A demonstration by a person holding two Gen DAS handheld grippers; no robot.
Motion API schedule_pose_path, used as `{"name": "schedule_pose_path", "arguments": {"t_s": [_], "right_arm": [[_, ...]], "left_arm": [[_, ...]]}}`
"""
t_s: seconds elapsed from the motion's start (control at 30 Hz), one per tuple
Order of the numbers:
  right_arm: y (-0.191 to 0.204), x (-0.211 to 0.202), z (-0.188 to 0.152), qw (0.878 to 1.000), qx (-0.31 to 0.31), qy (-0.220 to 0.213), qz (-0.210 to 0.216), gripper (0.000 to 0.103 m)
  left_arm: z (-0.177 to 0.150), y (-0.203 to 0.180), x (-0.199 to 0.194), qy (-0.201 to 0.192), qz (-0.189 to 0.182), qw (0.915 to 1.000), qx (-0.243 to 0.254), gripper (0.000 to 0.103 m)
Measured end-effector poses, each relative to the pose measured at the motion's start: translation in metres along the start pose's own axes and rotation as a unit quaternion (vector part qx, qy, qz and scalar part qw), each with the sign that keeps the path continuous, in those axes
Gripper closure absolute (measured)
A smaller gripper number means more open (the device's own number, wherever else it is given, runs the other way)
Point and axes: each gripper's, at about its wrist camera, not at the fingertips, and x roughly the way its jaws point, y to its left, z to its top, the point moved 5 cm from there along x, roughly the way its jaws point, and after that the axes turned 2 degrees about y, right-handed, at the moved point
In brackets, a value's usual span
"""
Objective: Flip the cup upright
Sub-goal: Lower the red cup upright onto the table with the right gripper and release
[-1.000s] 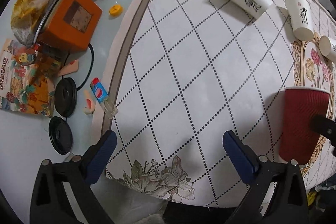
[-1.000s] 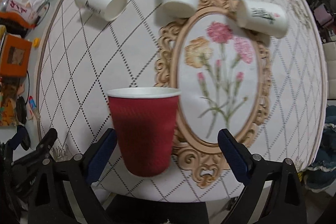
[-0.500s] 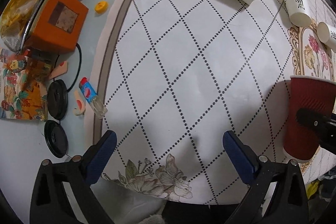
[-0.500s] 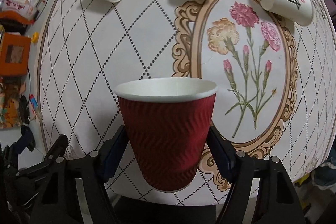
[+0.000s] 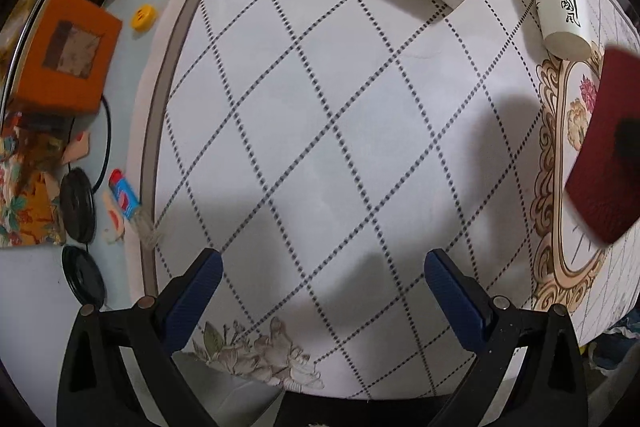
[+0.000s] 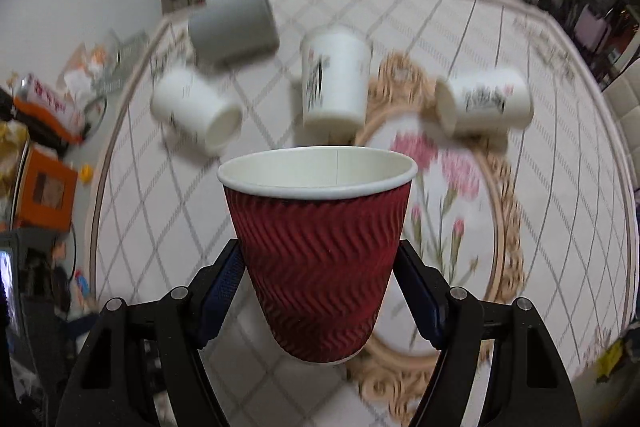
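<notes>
Fingers (image 6: 224, 279) of the right gripper (image 6: 320, 279) are clenched on the lower half of the red ribbed paper cup with a white rim (image 6: 320, 251), one blue pad pressed against each side of its wall. The cup is mouth-up and appears to be lifted clear of the tabletop (image 6: 560, 163), above the near side of the gold-framed flower panel (image 6: 440, 195) printed on the cloth. In the left wrist view it shows as a blurred, tilted red shape at the right edge.

Beyond the red cup, three white paper cups with black lettering lie on their sides: one (image 6: 196, 115) toward the left edge, one (image 6: 334, 79) near the middle, one (image 6: 484, 103) toward the right. A grey cup (image 6: 234, 27) lies tipped at the far side.

The left gripper (image 5: 320, 287) hangs released over the near edge of the tabletop, its fingers wide apart and holding nothing.

Risks, as I judge them: the thin paper wall could buckle if the squeeze tightens, or slide through the pads because the grip is low on a tapered body. Setting it down tilted, or letting go before the base is flat, could topple it again. The nearest white cup lies close enough to be knocked.
</notes>
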Motion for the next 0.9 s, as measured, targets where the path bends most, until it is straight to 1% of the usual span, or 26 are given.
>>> {"name": "schedule_pose_path", "arguments": {"t_s": [0.1,0.17,0.23,0.3,0.4,0.43,0.47,0.57,0.73,0.77,0.8,0.9], "right_arm": [[0.005,0.008,0.012,0.998,0.005,-0.059,-0.013,0.026],[0.003,0.014,0.017,0.996,0.008,-0.087,-0.017,0.026],[0.001,0.021,0.018,0.994,0.008,-0.108,-0.023,0.026],[0.0,0.03,0.013,0.993,0.002,-0.117,-0.028,0.026],[0.003,0.029,0.006,0.99,-0.016,-0.14,-0.027,0.026],[0.004,0.028,0.003,0.989,-0.021,-0.141,-0.027,0.026],[0.004,0.027,0.001,0.989,-0.023,-0.141,-0.027,0.026],[0.003,0.023,-0.01,0.991,-0.026,-0.132,-0.026,0.025],[0.0,0.02,-0.03,0.995,-0.024,-0.097,-0.028,0.024],[0.0,0.018,-0.034,0.995,-0.023,-0.095,-0.027,0.022],[-0.001,0.015,-0.039,0.995,-0.025,-0.094,-0.028,0.017],[0.001,0.003,-0.047,0.994,-0.029,-0.096,-0.037,0.013]], "left_arm": [[0.012,-0.004,0.005,-0.002,0.009,0.9999,0.005,0.0],[0.019,-0.005,0.01,-0.001,0.013,0.9999,0.005,0.0],[0.024,-0.005,0.015,-0.001,0.014,0.9999,0.005,0.0],[0.029,-0.003,0.021,-0.002,0.017,0.9998,0.009,0.0],[0.033,-0.008,0.026,-0.005,0.018,0.9997,0.015,0.0],[0.033,-0.008,0.027,-0.007,0.018,0.9997,0.017,0.0],[0.033,-0.011,0.027,-0.022,0.006,0.9992,0.034,0.0],[0.024,-0.014,0.025,-0.03,0.006,0.9986,0.043,0.0],[0.006,-0.016,0.014,-0.044,0.005,0.9976,0.054,0.0],[0.003,-0.014,0.011,-0.047,0.003,0.9974,0.055,0.0],[-0.001,-0.013,0.008,-0.051,0.002,0.9972,0.055,0.0],[-0.011,-0.009,-0.002,-0.064,0.001,0.9964,0.056,0.0]]}}
